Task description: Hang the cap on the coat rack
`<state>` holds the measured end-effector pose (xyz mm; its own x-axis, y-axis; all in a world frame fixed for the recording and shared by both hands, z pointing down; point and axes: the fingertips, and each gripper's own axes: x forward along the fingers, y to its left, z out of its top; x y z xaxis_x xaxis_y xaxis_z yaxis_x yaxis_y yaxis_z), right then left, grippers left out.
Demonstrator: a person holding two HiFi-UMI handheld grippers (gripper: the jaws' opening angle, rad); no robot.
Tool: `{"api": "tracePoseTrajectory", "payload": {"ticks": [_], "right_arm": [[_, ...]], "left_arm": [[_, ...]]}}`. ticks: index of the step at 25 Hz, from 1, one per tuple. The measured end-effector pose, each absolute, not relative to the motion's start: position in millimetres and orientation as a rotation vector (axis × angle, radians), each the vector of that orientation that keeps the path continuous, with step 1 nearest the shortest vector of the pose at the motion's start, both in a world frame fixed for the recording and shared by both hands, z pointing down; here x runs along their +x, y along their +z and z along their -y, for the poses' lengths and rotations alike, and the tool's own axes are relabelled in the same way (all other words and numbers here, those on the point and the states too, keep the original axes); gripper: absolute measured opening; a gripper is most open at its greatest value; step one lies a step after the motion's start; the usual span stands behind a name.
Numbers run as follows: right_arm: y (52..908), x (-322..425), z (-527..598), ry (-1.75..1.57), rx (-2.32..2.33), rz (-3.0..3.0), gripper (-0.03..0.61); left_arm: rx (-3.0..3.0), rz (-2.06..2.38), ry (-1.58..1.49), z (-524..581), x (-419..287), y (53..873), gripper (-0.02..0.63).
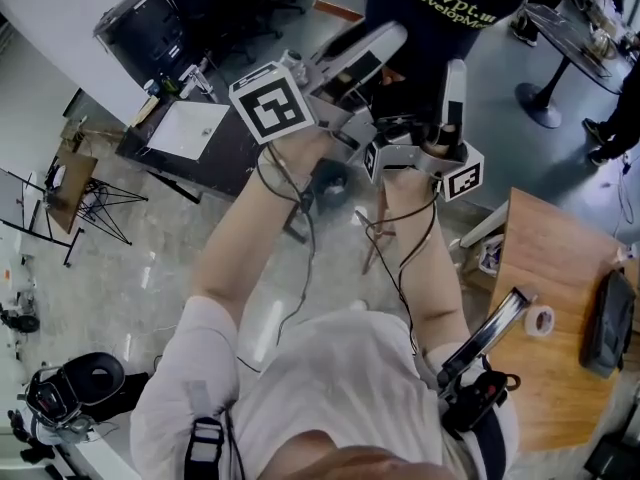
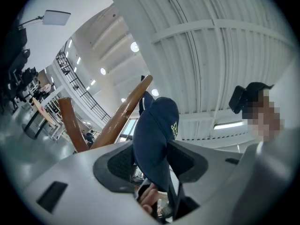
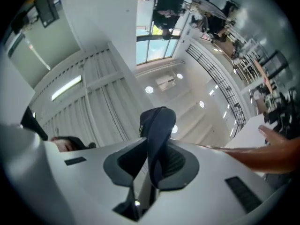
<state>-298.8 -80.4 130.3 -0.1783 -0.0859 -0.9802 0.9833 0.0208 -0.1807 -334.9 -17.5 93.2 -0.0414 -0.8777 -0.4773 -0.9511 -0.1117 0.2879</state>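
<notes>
I hold a dark navy cap (image 1: 445, 8) with yellow-green print overhead, close under the head camera. My left gripper (image 1: 375, 48) and right gripper (image 1: 455, 73) both reach up to it. In the left gripper view the cap (image 2: 157, 135) stands edge-on between the pads, which press on it from both sides. A slanted wooden peg of the coat rack (image 2: 123, 114) runs just behind it, and a second peg (image 2: 69, 121) stands further left. In the right gripper view the cap's edge (image 3: 157, 135) is pinched between the pads, and a brown peg (image 3: 262, 153) blurs past at the right.
A wooden table (image 1: 560, 368) at the right carries a tape roll (image 1: 540, 319) and a dark pouch (image 1: 607, 323). A white-topped desk (image 1: 185, 128) stands at the far left and a round table base (image 1: 540, 103) at the far right. Black gear (image 1: 85, 383) lies on the floor.
</notes>
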Motion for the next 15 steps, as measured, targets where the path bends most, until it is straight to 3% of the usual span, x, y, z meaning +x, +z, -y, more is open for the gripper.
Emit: {"api": "tracePoseTrajectory", "payload": {"ticks": [15], "right_arm": [[138.9,-302.5,79.1,-1.019,0.876,-1.656,0.121]], "left_arm": [[-2.082,-2.005,0.831,24.0,-340.8,107.1,0.207]]}}
